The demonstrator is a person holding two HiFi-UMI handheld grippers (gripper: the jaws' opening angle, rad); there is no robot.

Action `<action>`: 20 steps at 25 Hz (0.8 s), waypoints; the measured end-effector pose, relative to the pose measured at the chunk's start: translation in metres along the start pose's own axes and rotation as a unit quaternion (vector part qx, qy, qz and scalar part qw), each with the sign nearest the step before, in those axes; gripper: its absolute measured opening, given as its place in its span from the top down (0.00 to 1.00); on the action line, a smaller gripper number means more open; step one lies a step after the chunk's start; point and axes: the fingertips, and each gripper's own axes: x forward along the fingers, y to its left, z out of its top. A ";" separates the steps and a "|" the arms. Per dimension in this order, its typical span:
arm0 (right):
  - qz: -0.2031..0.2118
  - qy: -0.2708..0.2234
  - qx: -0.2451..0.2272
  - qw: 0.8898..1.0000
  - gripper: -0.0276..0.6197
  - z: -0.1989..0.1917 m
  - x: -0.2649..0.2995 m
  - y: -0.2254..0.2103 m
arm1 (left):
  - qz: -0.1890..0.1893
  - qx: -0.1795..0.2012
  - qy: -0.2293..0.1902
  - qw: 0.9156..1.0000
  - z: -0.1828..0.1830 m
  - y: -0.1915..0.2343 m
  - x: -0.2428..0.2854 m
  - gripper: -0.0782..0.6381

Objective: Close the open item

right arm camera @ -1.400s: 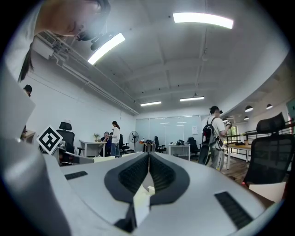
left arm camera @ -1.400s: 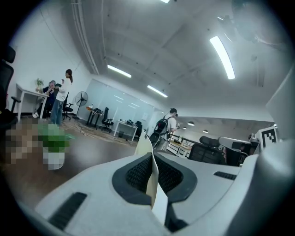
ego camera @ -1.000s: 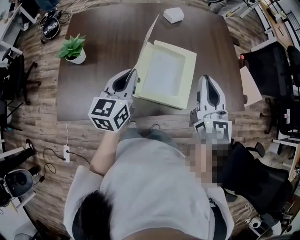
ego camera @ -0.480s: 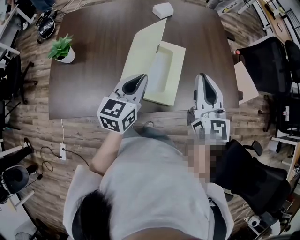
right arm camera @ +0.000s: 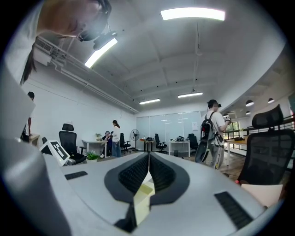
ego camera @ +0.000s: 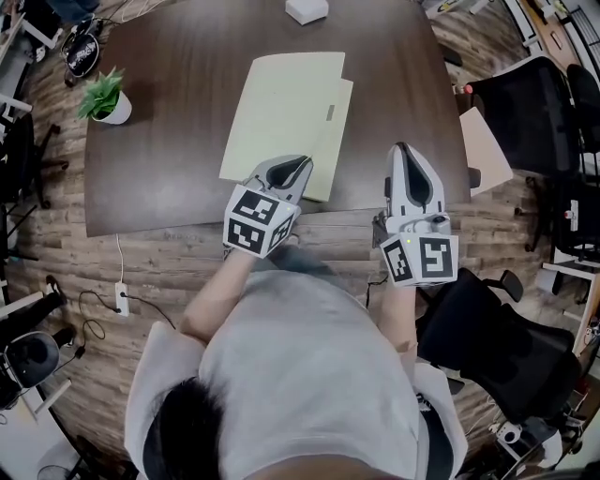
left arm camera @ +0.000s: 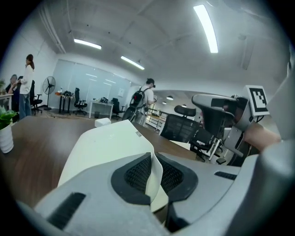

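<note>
A flat pale-yellow cardboard box (ego camera: pixel 281 108) lies on the dark wooden table (ego camera: pixel 169 159). Its lid is down over the base, a strip of which shows along the right side (ego camera: pixel 341 112). My left gripper (ego camera: pixel 298 166) is at the box's near corner, shut on the lid's thin front edge. In the left gripper view that sheet (left arm camera: pixel 154 177) runs pinched between the black pads (left arm camera: pixel 138 174). My right gripper (ego camera: pixel 406 152) hovers over the table to the right of the box, apart from it. Its jaws (right arm camera: pixel 148 173) are shut with nothing between them.
A potted plant (ego camera: pixel 101 97) stands at the table's left. A small white box (ego camera: pixel 307 9) sits at the far edge. Black office chairs (ego camera: pixel 525 103) stand to the right of the table, and a power strip (ego camera: pixel 120 298) lies on the floor. People stand in the room beyond (left arm camera: pixel 147 99).
The lid swung from upright down onto the base. My left gripper went right and down with the lid in its grip. The right gripper barely shifted in the picture.
</note>
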 end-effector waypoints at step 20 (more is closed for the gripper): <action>-0.008 0.011 0.012 1.000 0.94 -0.014 -0.013 -0.032 | 0.036 0.164 0.166 0.972 -0.075 -0.023 0.062 0.87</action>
